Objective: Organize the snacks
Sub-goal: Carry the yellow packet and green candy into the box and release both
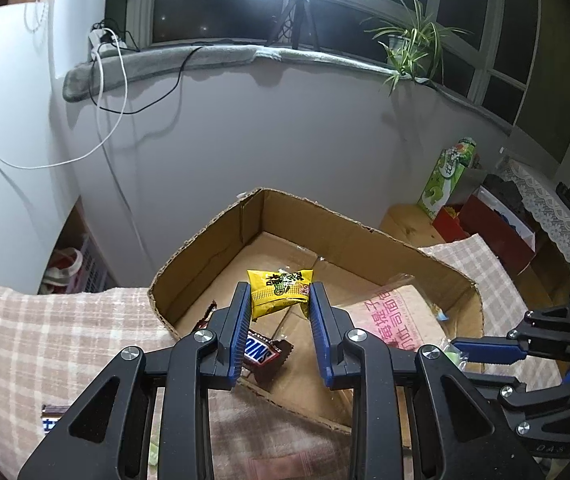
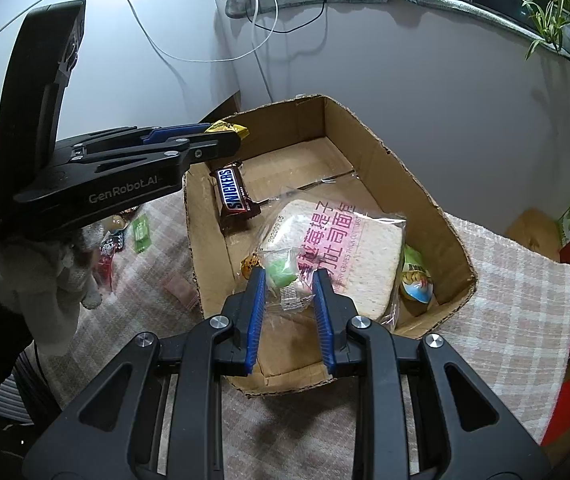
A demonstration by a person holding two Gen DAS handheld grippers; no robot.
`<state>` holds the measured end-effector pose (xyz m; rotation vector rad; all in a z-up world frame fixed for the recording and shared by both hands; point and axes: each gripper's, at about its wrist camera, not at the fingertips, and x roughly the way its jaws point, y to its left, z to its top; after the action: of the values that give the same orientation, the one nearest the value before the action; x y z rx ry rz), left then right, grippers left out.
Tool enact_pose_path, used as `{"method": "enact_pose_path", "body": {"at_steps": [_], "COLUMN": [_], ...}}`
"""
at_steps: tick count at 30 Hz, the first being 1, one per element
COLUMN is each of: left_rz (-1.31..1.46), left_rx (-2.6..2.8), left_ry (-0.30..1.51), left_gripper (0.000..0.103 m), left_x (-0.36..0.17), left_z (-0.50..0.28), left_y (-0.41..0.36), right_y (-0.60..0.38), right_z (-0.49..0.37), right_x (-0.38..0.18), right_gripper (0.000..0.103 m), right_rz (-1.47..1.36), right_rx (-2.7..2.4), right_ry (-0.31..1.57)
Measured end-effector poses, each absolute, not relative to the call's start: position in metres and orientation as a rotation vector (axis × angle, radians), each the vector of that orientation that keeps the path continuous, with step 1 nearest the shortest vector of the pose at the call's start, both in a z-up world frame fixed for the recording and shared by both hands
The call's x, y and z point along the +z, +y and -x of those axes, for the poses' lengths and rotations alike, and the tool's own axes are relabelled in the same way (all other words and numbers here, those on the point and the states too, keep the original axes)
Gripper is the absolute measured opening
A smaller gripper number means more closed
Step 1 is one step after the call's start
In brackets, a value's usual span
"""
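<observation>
Cardboard box point(image 1: 213, 240), open-topped, sits on a checked cloth point(image 1: 65, 328); it is the collecting point for the snacks. Inside already: a Snickers bar point(image 2: 232, 196) near the left wall, a bagged slice of bread point(image 2: 349, 252) across the middle, and a small green packet point(image 2: 417, 276) in the right corner.

Left gripper point(image 1: 281, 300): jaws pinching a yellow snack packet point(image 1: 279, 290) by its sides, held in the air above the box floor. Right gripper point(image 2: 289, 284): jaws closed on a clear wrapper with a green sweet point(image 2: 283, 274), over the near edge of the box, just above the bread.

Step in hand, as I judge it: both pieces are carried over the box, at the point of release.

A few more wrapped pieces point(image 2: 125, 236) lie on the cloth left of the box, so the task looks part done.

Next move calls for: lowering each packet toward a bare patch of cardboard, then spreading the jaws. The yellow packet has free floor at the back; the sweet would likely land on the bread unless shifted left. The two grippers are near each other, so releasing one at a time seems safer.
</observation>
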<state>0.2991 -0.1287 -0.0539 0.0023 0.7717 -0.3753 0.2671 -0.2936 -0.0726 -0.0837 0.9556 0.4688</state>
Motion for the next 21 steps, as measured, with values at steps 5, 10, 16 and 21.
{"method": "enact_pose_path", "body": {"at_steps": [5, 10, 16, 21], "left_rz": [-0.013, -0.014, -0.013, -0.013], "left_rx": [-0.376, -0.377, -0.374, -0.372], "left_ry": [0.775, 0.780, 0.778, 0.772], "left_gripper": [0.027, 0.028, 0.040, 0.043], "left_x": [-0.0562, -0.0569, -0.0554, -0.0533], "left_z": [-0.3012, -0.3026, -0.3012, -0.2986], "left_y": [-0.1316, -0.1329, -0.1335, -0.1339], "right_y": [-0.2924, -0.2929, -0.2951, -0.2954], "right_z": [-0.2662, -0.2646, -0.2619, -0.2574], "right_x": [-0.0748, -0.0736, -0.0708, -0.0670], "right_gripper": [0.025, 0.025, 0.049, 0.057], "right_rz": [0.089, 0.091, 0.094, 0.095], "right_rx": [0.476, 0.467, 0.453, 0.448], "right_ry": [0.963, 0.954, 0.942, 0.930]}}
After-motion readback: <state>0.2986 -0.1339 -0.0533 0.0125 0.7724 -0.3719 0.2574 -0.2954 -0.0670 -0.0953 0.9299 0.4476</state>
